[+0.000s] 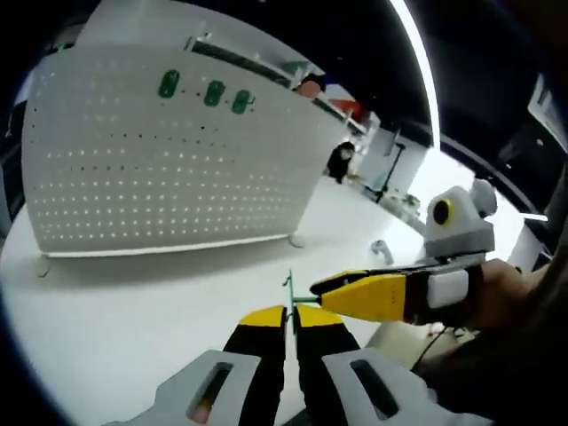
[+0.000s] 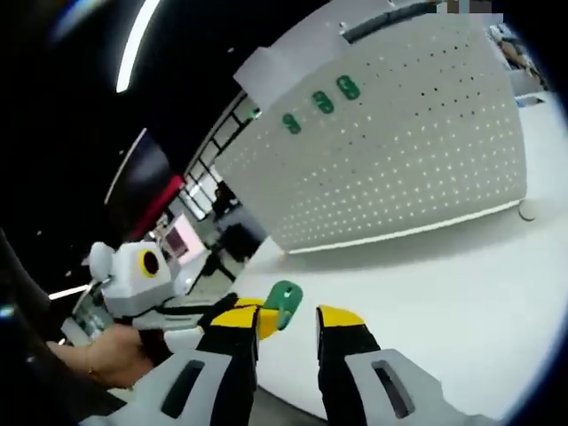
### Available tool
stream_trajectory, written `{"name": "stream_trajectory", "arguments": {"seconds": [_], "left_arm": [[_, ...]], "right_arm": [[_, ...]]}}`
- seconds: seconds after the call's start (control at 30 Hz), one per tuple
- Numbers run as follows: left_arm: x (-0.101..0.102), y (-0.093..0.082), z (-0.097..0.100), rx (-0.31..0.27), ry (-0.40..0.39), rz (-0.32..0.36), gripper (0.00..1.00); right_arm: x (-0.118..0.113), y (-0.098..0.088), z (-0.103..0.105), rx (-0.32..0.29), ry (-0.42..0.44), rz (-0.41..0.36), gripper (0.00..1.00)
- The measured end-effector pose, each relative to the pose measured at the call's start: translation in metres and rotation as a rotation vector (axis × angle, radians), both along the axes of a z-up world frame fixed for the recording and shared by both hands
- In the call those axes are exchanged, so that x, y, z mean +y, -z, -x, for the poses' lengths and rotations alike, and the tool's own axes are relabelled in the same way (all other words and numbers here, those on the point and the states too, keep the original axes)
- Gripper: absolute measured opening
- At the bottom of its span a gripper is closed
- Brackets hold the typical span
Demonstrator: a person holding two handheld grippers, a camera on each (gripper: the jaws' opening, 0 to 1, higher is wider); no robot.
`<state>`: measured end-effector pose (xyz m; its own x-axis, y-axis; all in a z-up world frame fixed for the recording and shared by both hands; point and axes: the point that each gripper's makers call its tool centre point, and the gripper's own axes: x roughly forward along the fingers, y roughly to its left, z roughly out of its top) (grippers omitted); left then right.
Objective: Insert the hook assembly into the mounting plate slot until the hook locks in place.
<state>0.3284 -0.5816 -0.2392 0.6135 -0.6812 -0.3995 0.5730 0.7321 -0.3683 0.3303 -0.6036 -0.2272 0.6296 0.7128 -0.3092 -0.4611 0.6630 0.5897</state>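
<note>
Hook is being pinched edge-on between the pressed-together jaws of the left hand-held gripper, above the white worktop. Right hand-held gripper is being held spread — well short of the upright pegboard, where three green hooks are already hanging.

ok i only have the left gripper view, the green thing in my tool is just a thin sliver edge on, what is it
observer: the right gripper view shows it face on. It's a flat green plastic hook plate with a rounded outline, standing up from your left tool.
operator: and is the right tool closed on it
observer: no. The right tool has its jaws apart. The plate sits close by one jaw tip and the rest of the gap is free. I can't tell if it touches.
</note>
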Motion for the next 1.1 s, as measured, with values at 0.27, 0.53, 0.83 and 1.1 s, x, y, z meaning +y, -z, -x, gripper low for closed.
{"name": "stream_trajectory", "arguments": {"seconds": [0.27,0.53,0.83,1.1], "left_arm": [[-0.007,-0.011,-0.001,-0.067,0.014,-0.002,0.03],[-0.007,-0.017,-0.002,-0.116,0.008,-0.024,0.03],[-0.003,-0.02,-0.005,-0.146,-0.008,-0.064,0.03],[-0.005,-0.021,-0.004,-0.182,0.043,-0.144,0.07]], "right_arm": [[0.008,-0.007,-0.001,0.096,0.012,-0.141,0.09],[0.009,-0.013,-0.004,0.144,0.044,-0.229,0.02],[0.014,-0.017,-0.004,0.162,0.044,-0.261,0.01],[0.017,-0.022,-0.005,0.078,0.024,-0.174,0.0]]}}
